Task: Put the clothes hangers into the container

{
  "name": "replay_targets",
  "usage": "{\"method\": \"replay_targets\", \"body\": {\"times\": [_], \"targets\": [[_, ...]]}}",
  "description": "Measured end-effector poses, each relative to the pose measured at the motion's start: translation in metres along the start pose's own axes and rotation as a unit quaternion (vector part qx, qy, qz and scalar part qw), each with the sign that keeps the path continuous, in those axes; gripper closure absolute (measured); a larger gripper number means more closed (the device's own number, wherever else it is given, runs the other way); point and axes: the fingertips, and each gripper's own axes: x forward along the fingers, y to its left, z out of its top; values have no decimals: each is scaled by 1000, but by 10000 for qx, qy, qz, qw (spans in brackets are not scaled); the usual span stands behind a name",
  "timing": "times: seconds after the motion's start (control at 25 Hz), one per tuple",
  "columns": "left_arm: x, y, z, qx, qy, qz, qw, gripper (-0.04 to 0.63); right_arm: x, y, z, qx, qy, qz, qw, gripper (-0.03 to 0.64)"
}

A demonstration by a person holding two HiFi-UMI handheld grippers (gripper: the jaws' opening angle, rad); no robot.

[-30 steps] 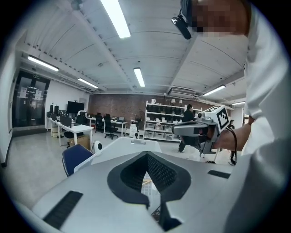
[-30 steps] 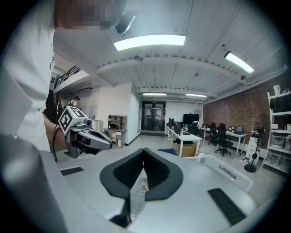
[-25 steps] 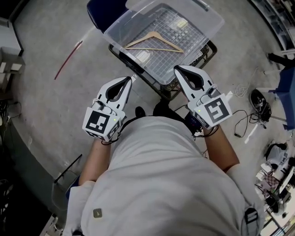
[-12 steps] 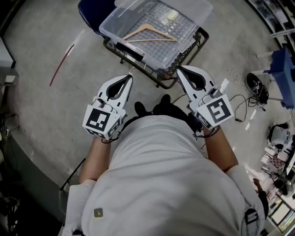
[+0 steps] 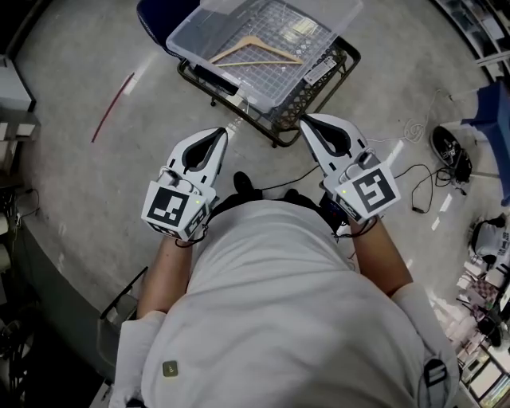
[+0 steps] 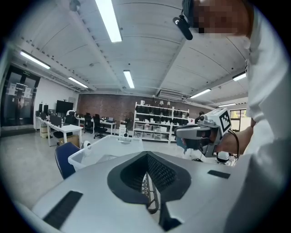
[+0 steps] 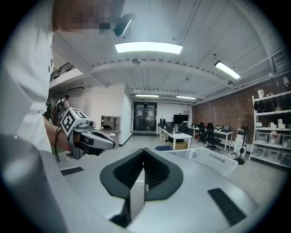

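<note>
A wooden clothes hanger (image 5: 256, 52) lies flat inside the clear plastic container (image 5: 191, 57), which sits on a black wire cart (image 5: 307, 100) at the top of the head view. My left gripper (image 5: 224, 131) and right gripper (image 5: 304, 121) are held side by side in front of my body, short of the cart, both shut with nothing between the jaws. In the left gripper view the shut left gripper (image 6: 146, 154) faces the container (image 6: 102, 150), with the right gripper (image 6: 202, 133) beside it. In the right gripper view the shut right gripper (image 7: 144, 150) points toward the container (image 7: 207, 160).
A blue chair (image 5: 155, 12) stands behind the container's left corner. A red strip (image 5: 111, 107) lies on the grey floor at the left. Cables (image 5: 414, 195) and a black object (image 5: 450, 155) lie on the floor at the right. Desks and shelves stand far off.
The container and cart have slid toward the top of the head view and look smaller. Both grippers stay shut and keep about the same place before my body.
</note>
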Motion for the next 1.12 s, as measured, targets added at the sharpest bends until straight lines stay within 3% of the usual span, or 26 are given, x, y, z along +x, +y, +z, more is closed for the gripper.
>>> {"method": "replay_targets", "body": {"times": [0.64, 1.12], "targets": [[11, -157, -20, -164, 50, 87, 9998, 578, -155, -8, -58, -53, 230, 247, 9994, 597], [20, -223, -21, -28, 74, 47, 10000, 578, -224, -3, -83, 426, 274, 175, 9986, 597]]}}
